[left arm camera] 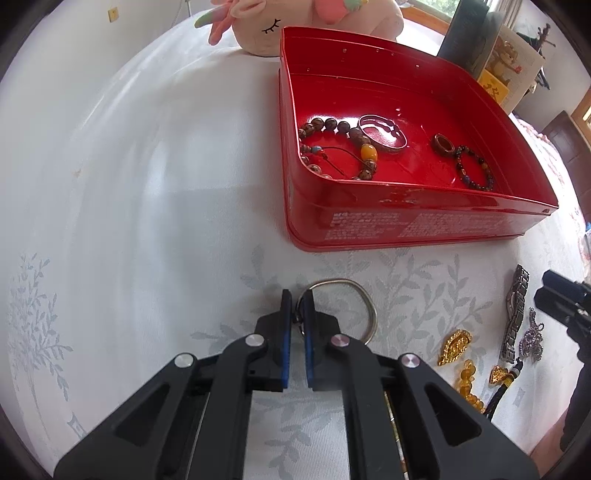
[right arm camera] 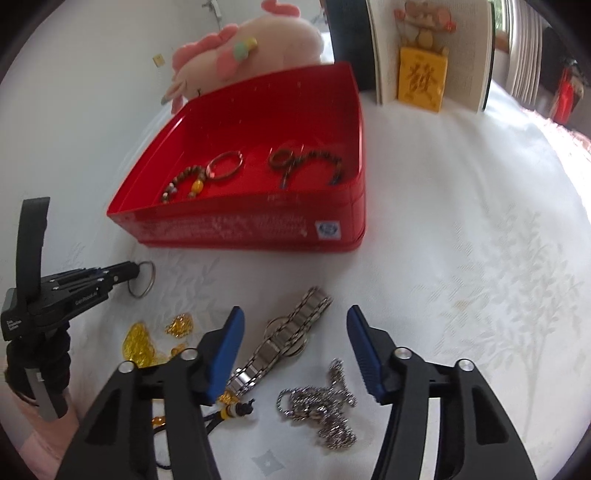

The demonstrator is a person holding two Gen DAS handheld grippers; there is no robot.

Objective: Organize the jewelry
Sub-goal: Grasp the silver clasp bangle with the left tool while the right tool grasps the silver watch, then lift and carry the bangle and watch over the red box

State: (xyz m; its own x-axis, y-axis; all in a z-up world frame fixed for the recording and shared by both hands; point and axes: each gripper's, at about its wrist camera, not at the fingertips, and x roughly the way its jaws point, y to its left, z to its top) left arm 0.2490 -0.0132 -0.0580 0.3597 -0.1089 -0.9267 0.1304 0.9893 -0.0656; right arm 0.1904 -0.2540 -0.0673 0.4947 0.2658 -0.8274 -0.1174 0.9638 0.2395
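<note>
A box [left arm camera: 406, 221] is set on the cloth-covered worktop [left arm camera: 147, 184], with a plush toy [left arm camera: 258, 26] behind it and an open book [right arm camera: 432, 51] standing behind and to its right. Inside the box, a beaded bracelet [left arm camera: 332, 147] lies at the left, a bangle [left arm camera: 384, 138] just right of it, then a ring [left arm camera: 443, 144] and a small bead bracelet [left arm camera: 476, 168] at the right. In front of the box a metal ring [left arm camera: 347, 306] is caught at its left edge between the left gripper [left arm camera: 297, 306] jaws. Further right lie pendants [left arm camera: 456, 347], a watch [right arm camera: 280, 339] and a chain [right arm camera: 321, 406], the last two between the right gripper [right arm camera: 295, 332] jaws, untouched.
</note>
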